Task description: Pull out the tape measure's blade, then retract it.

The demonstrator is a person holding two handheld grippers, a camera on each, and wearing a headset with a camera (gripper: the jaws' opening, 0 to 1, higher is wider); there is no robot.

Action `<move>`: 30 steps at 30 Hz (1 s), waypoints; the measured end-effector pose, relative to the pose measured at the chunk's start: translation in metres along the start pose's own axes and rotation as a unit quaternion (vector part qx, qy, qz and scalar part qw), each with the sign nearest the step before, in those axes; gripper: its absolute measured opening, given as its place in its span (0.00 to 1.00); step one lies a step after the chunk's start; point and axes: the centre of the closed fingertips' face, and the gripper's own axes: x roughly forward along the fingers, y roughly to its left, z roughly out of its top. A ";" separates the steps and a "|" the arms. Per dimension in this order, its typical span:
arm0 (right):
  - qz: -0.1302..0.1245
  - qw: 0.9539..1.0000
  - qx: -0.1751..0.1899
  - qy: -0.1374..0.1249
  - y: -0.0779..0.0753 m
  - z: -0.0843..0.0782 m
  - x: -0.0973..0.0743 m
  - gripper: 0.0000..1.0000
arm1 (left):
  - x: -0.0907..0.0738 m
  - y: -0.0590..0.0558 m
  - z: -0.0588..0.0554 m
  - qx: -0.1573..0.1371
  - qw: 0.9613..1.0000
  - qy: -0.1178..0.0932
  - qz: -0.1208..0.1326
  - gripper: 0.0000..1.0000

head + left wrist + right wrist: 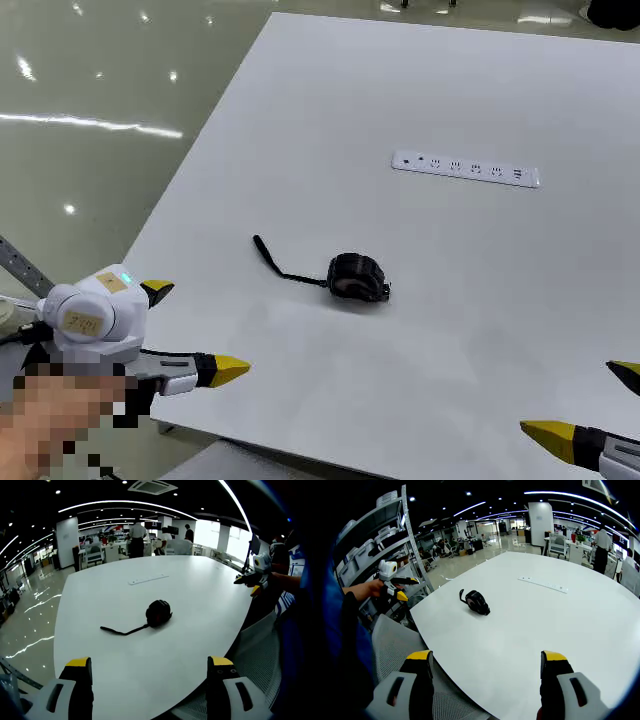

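Note:
A black tape measure (358, 277) lies on the white table (450, 90), its black wrist strap (275, 262) trailing to the left. No blade is drawn out of it. My left gripper (195, 330) hovers at the table's near left edge, open, with nothing between its yellow-tipped fingers. My right gripper (590, 405) is at the near right edge, also open and empty. The left gripper view has the tape measure (158, 612) ahead of the open left gripper (150, 667). The right gripper view has the tape measure (477, 602) further off beyond the open right gripper (487, 662).
A white power strip (465, 168) lies on the table beyond the tape measure. Glossy floor (90, 110) lies left of the table. Shelving (390, 525) stands behind the left side, and people stand at desks (135, 540) in the background.

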 end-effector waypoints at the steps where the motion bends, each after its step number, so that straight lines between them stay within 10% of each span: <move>1: 0.000 1.000 0.000 0.000 0.000 0.000 0.000 0.85 | 0.000 0.000 0.000 -0.001 1.000 -0.001 0.000 0.92; 30: -0.001 1.000 -0.004 0.001 -0.001 -0.001 0.002 0.85 | 0.012 -0.004 0.006 0.022 1.000 0.007 -0.017 0.92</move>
